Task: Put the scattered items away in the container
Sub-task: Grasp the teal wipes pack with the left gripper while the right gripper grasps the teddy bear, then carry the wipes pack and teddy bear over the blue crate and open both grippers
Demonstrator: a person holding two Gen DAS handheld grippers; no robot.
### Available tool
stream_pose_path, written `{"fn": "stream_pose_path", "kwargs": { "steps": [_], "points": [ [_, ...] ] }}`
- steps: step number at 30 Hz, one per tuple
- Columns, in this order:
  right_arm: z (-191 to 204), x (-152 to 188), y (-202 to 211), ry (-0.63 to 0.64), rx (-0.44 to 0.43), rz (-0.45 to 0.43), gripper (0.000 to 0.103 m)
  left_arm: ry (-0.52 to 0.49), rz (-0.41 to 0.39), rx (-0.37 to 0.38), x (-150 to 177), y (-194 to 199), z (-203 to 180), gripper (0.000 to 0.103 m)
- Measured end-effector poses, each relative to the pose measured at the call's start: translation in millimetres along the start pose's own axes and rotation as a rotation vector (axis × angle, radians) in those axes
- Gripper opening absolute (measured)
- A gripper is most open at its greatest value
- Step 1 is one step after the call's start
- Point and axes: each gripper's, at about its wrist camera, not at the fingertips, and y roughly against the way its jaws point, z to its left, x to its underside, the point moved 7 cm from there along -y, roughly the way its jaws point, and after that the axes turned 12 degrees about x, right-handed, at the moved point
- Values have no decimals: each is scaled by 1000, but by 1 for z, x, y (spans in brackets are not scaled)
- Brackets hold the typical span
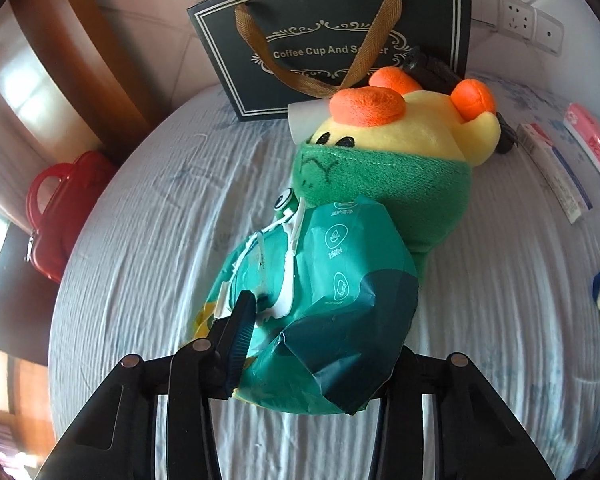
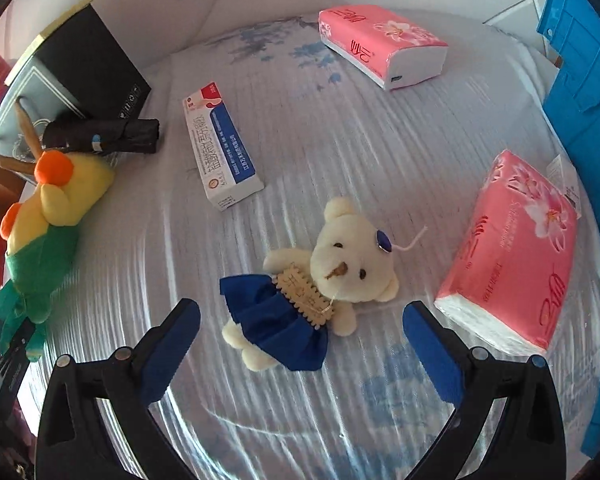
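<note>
Left wrist: left gripper point(image 1: 300, 344) clamped on green wipes pack point(image 1: 332, 300) lying against duck plush point(image 1: 396, 152) on bed sheet point(image 1: 140, 240); right gripper point(image 2: 302, 344) jaws spread, straddling teddy bear point(image 2: 320, 280)

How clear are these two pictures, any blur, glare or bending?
Left wrist view: sharp, strong fisheye bending of the gift box, bright window glare at the left edge. Right wrist view: motion streaks across the bedsheet, though the teddy bear stays readable.

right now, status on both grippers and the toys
Left gripper shut on green packet, against duck plush. Right gripper open, above bear, not touching. Nothing in the way.
</note>
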Motion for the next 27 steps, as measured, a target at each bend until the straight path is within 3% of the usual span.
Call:
{"fn": "stream_pose_path", "kwargs": {
  "steps": [4, 8, 14, 22, 27],
  "points": [
    [-1, -7, -26, -28, 65, 27, 101, 7, 0, 4, 0, -1, -1, 38],
    [0, -5, -35, 21, 117, -11, 81, 4, -1, -16, -1, -4, -4, 38],
    [1, 7, -25, 84, 102, -43, 70, 60, -22, -6, 2, 8, 2, 29],
    [2, 39, 29, 160, 30, -108, 70, 65, -82, 44, 24, 64, -3, 21],
    [1, 56, 88, 222, -21, -210, 70, 63, -156, 68, 39, 117, -8, 21]
  ]
}}
